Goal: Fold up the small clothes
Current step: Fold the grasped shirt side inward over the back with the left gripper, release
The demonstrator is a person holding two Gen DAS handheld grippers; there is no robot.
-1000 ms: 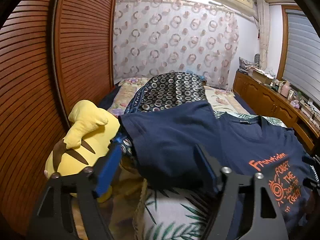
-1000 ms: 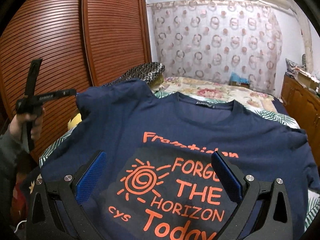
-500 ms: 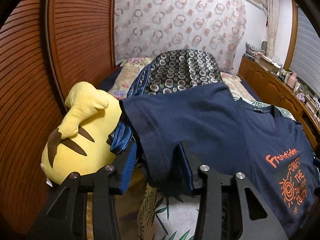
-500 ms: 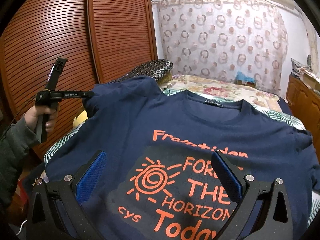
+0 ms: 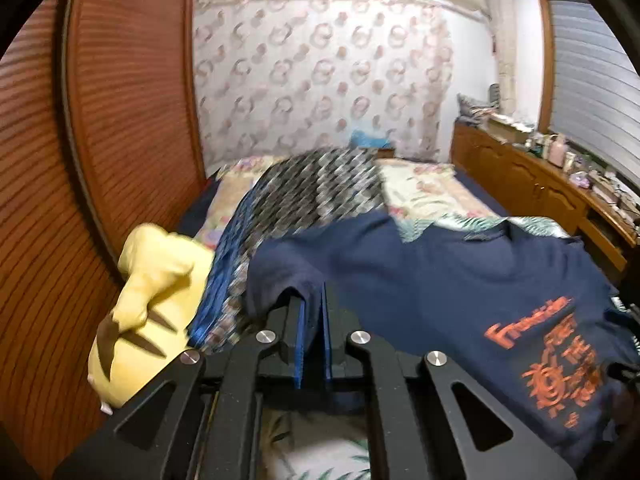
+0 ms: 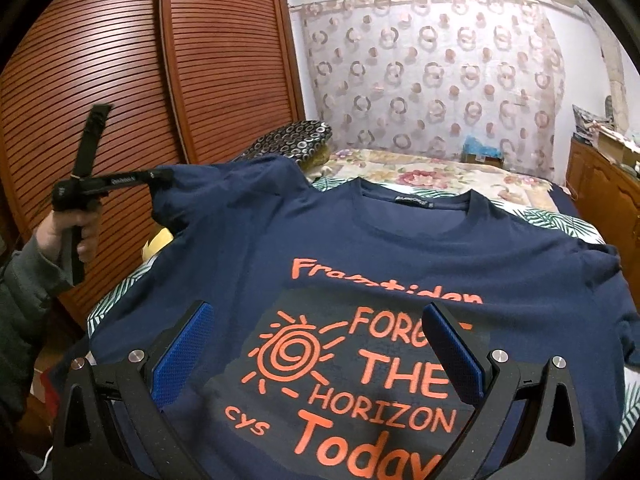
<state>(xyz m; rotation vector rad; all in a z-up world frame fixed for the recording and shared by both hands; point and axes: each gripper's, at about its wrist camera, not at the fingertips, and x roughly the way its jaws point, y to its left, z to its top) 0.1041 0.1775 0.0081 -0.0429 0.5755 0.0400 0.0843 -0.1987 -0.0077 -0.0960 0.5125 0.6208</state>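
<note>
A navy T-shirt (image 6: 384,248) with orange print lies face up on the bed, collar toward the far end. It also shows in the left wrist view (image 5: 460,280). My left gripper (image 5: 312,300) is shut on the shirt's left sleeve (image 5: 280,280) and holds it lifted. In the right wrist view the left gripper (image 6: 160,178) pinches that sleeve at the shirt's far left corner. My right gripper (image 6: 316,320) is open, jaws wide, hovering just above the printed chest and holding nothing.
A yellow plush toy (image 5: 148,300) lies at the bed's left edge beside the wooden slatted wardrobe doors (image 6: 120,80). A patterned pillow (image 5: 320,184) sits behind the shirt. A wooden dresser (image 5: 552,188) with clutter runs along the right side.
My left gripper has closed from wide open onto the shirt's left sleeve and lifted it. The right gripper has stayed open above the print.
</note>
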